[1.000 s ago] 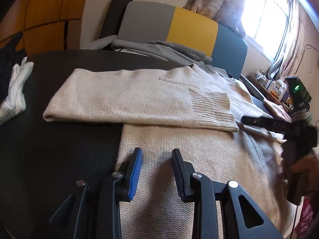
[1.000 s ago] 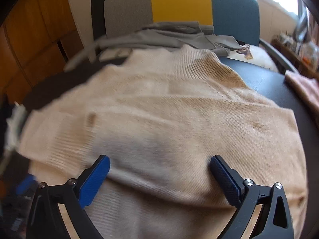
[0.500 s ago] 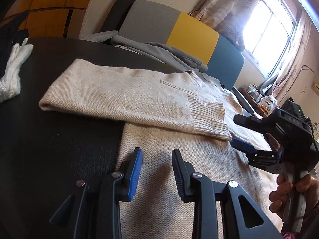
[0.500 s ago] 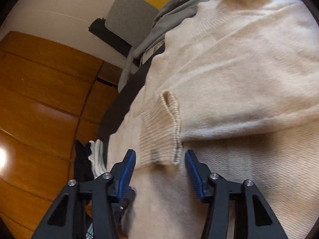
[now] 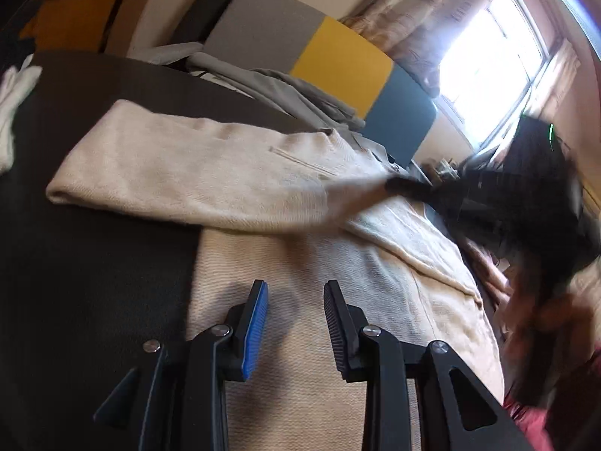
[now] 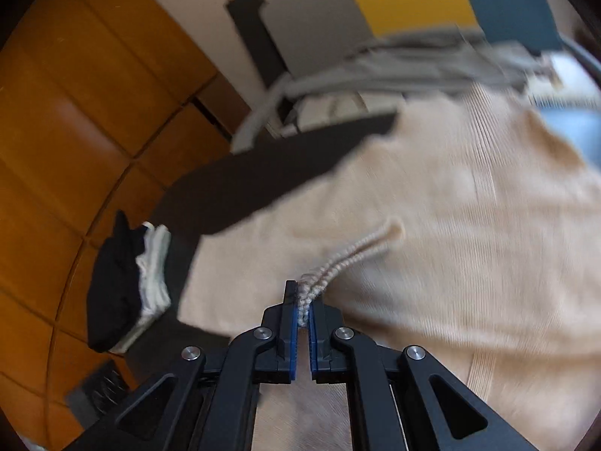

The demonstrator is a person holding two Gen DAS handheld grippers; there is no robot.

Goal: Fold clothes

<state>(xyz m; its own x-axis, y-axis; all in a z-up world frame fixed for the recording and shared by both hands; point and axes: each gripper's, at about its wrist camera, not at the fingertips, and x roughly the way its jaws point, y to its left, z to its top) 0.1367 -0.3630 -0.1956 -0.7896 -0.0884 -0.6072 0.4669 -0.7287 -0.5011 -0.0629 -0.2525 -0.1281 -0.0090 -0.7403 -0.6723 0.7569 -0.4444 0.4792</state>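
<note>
Two small folded items, one black (image 6: 112, 285) and one white (image 6: 154, 274), sit at the left edge of the dark table (image 6: 263, 173), blurred. Next, the beige sweater (image 5: 338, 300) lies spread across the table, its lower hem cut off by the frame. Over its body hovers the left gripper (image 5: 295, 323), jaws parted and empty. Farther right, the right gripper (image 6: 303, 319) pinches the ribbed cuff (image 6: 319, 285) of the folded-over sleeve (image 5: 195, 173); in the left wrist view it is a dark smear (image 5: 488, 195), and the hand holding it is barely legible.
</note>
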